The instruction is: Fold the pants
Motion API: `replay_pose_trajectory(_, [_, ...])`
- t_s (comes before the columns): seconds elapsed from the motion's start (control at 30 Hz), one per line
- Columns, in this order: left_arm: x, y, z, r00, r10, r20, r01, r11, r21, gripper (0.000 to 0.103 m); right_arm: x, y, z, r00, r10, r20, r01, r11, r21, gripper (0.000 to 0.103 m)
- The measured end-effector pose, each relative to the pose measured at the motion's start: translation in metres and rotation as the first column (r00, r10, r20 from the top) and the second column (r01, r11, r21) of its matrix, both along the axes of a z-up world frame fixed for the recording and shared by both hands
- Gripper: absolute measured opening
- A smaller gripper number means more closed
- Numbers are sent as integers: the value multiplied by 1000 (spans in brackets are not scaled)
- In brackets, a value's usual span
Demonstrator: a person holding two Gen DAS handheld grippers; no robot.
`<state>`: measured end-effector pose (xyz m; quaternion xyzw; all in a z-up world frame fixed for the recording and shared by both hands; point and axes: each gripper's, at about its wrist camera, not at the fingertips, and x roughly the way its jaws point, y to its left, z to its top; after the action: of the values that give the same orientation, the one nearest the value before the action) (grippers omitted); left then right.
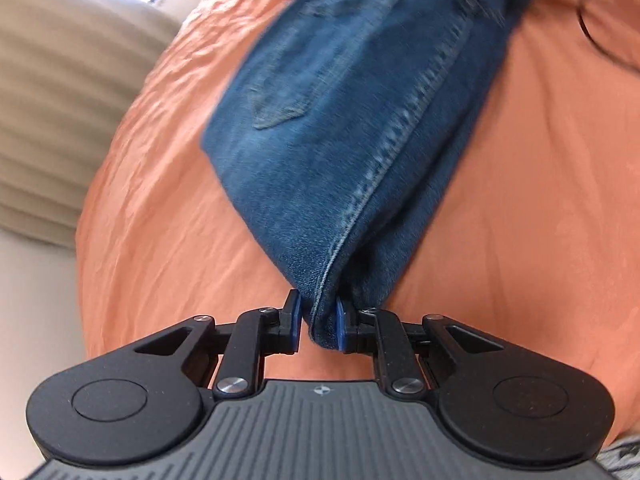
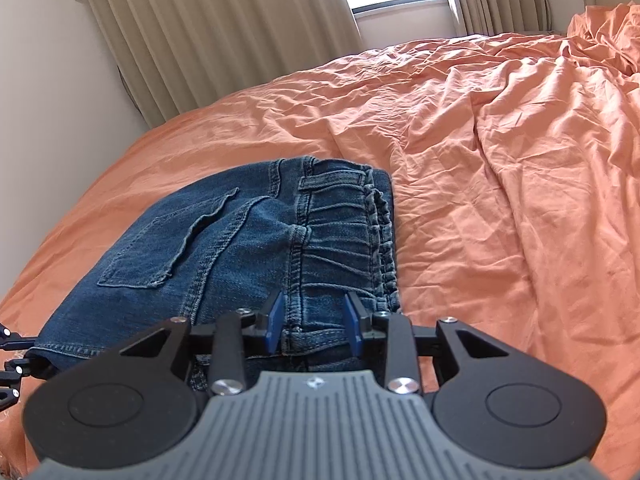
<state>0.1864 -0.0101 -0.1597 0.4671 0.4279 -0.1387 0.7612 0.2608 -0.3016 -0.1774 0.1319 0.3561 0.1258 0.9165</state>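
Left gripper (image 1: 318,320) fingers (image 1: 294,322) pinch jeans (image 1: 352,112) seam — orange sheet (image 1: 520,220) beneath.

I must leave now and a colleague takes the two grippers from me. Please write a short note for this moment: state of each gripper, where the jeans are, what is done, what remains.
Left gripper: shut on a bunched seam edge of the jeans.
Right gripper: jaws on either side of the waistband, pads on the denim.
Jeans: on the orange bedsheet, back pocket facing up.
Done: already folded into a compact stack.
Left: probably one last fold or smoothing, then release both.
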Motion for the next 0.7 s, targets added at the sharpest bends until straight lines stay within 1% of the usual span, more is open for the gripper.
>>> replay_pose_trajectory(0.1, [2, 5, -23, 1000, 1, -19, 0, 1000, 13, 18, 0, 1, -4, 1000, 14, -3, -14, 1000, -9, 27])
replay_pose_trajectory(0.17, [2, 8, -31, 999, 15, -31, -14, 1000, 6, 17, -1, 0, -6, 1000, 25, 0, -25, 1000, -12, 27])
replay_pose_trajectory(0.2, [0, 9, -33, 1000, 7, -25, -6, 1000, 14, 17, -1, -1, -7, 1000, 29, 1, -29, 1000, -9, 27])
replay_pose_trajectory(0.3, [-15, 1, -40, 996, -90, 16, 87, 989, 118, 17, 0, -5, -9, 1000, 26, -1, -26, 1000, 6, 27])
replay_pose_trajectory(0.33, [-19, -1, -41, 994, -108, 24, 103, 985, 136, 17, 1, -6, -10, 1000, 24, -1, -24, 1000, 11, 27])
replay_pose_trajectory(0.37, [-22, -1, -39, 993, -112, 29, 107, 985, 138, 17, 1, -6, -11, 1000, 21, -1, -21, 1000, 16, 27])
replay_pose_trajectory(0.43, [-23, 2, -33, 996, -93, 12, 91, 990, 110, 12, -1, -8, -10, 1000, 21, 6, -21, 999, 29, 27])
replay_pose_trajectory(0.47, [-26, 4, -29, 995, -97, 12, 95, 990, 101, 12, -3, -10, -10, 1000, 20, 12, -20, 999, 36, 27])
replay_pose_trajectory(0.53, [-30, 6, -24, 994, -109, 29, 105, 988, 109, 12, -7, -13, -9, 1000, 17, 24, -18, 998, 56, 28])
replay_pose_trajectory(0.63, [-35, 9, -19, 997, -70, -18, 72, 993, 97, 8, -13, -18, -5, 1000, -8, 28, 5, 996, 84, 30])
replay_pose_trajectory(0.67, [-37, 13, -19, 998, -65, -16, 67, 993, 98, 7, -16, -20, -3, 999, -21, 25, 19, 996, 92, 30])
replay_pose_trajectory(0.7, [-37, 17, -17, 999, -46, -5, 47, 995, 89, 7, -20, -22, 0, 999, -33, 24, 30, 994, 102, 34])
